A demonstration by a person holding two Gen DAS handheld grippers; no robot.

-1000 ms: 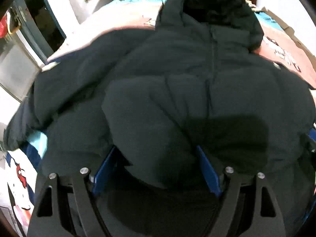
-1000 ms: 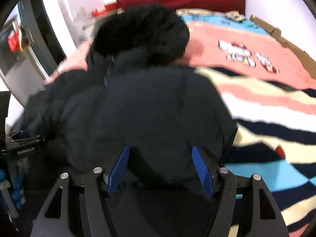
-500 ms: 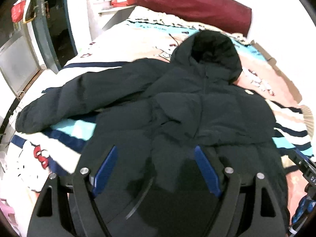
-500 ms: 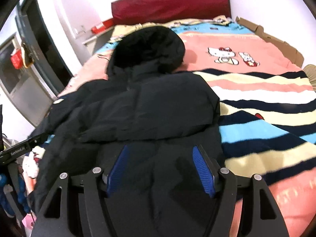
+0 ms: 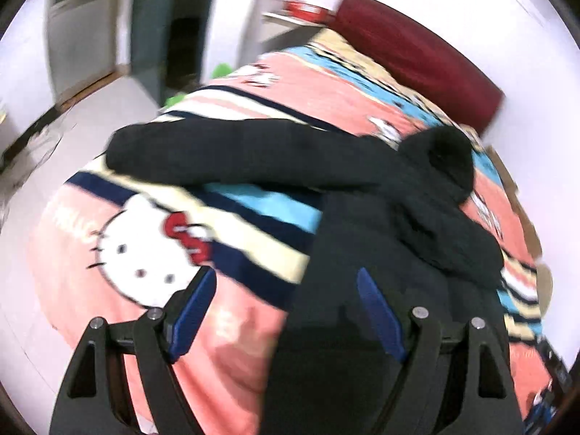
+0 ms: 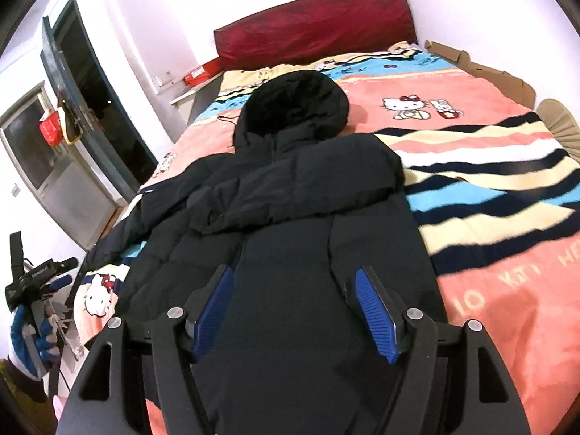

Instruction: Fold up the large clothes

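- A black hooded jacket (image 6: 290, 224) lies front-up on a bed, on a striped cartoon-cat blanket (image 6: 489, 188).
- Its hood (image 6: 293, 105) points toward the dark red headboard (image 6: 311, 25); the hem is nearest the camera in the right wrist view.
- One sleeve (image 6: 301, 195) is folded across the chest, just below the hood.
- The other sleeve (image 5: 232, 156) stretches straight out sideways over the blanket (image 5: 145, 246), toward the bed's edge on the door side.
- The right gripper (image 6: 293, 311) hovers above the lower body of the jacket; its blue fingers (image 6: 375, 317) stand apart with nothing clamped between them, only the fabric seen below.
- The left gripper (image 5: 286, 311) hangs over the jacket's (image 5: 380, 253) side edge, one finger over the blanket, the other over the dark cloth.
- Its fingers (image 5: 192, 310) are wide apart and grip nothing.
- That view is blurred, so whether the fingers touch the cloth cannot be told.
- In the right wrist view a gloved hand (image 6: 34, 337) at the far left holds the left gripper's handle, beside the bed.
- A door (image 6: 90, 108) stands open by the bed; a red bag (image 6: 50, 128) hangs near it.
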